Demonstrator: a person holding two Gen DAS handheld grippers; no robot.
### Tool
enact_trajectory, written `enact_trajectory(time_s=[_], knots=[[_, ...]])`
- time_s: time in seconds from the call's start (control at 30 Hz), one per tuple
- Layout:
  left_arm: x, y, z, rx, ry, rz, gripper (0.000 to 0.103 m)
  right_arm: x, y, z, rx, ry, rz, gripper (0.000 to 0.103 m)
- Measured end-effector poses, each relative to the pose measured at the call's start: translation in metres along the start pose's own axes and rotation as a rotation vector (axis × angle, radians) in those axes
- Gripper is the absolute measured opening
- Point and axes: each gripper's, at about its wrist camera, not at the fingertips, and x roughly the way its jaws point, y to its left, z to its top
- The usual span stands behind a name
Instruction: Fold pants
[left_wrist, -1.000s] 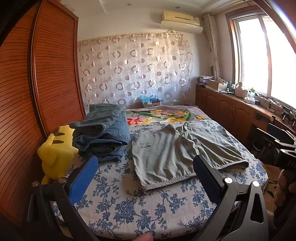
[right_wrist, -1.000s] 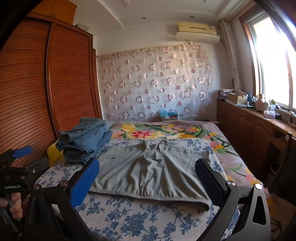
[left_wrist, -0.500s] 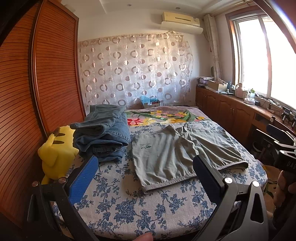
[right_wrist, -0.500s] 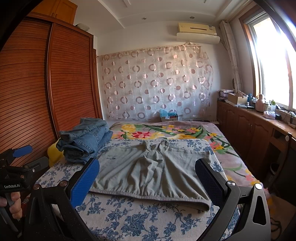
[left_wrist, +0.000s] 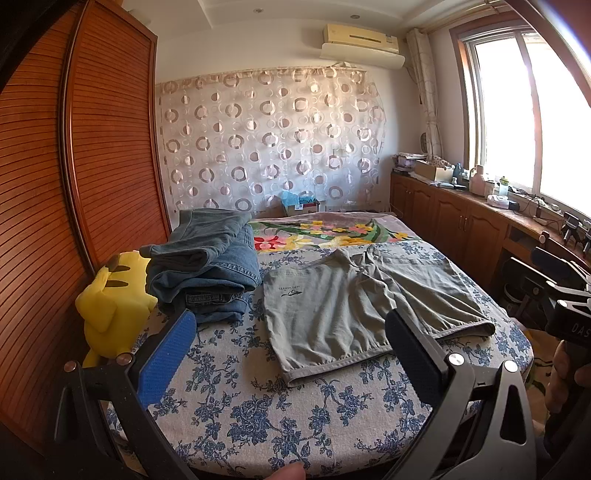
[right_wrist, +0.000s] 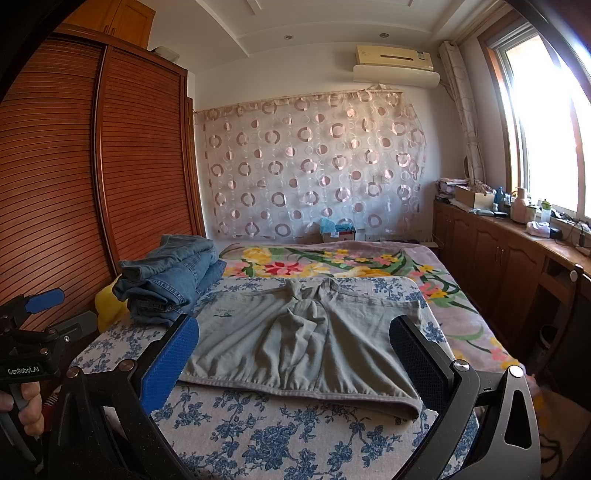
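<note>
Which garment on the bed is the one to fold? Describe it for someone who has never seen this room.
On the blue-flowered bedspread, look beside the stack of folded blue denim jeans. The grey-green cotton shorts lie spread flat, the only garment unfolded, with a small printed logo on one leg.

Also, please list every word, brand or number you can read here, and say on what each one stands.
"GenRobot.AI": on the left gripper body, right wrist view.
"DAS", cut off by the frame edge: on the right gripper body, left wrist view.
Small print with a logo on the grey shorts: too small to read.

Bright daylight from blown-out window (left_wrist: 535, 110), sharp focus, fisheye-curved, dark-vignetted edges
</note>
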Motion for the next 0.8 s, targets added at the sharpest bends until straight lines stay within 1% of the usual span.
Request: enact_trajectory(time_s=[0.8], knots=[[-0.0018,-0.0001,-0.0011,-0.001,-0.003,-0.001,0.102,-0.0002,0.0008,0.0000,0.000,0.000,0.001,0.103]])
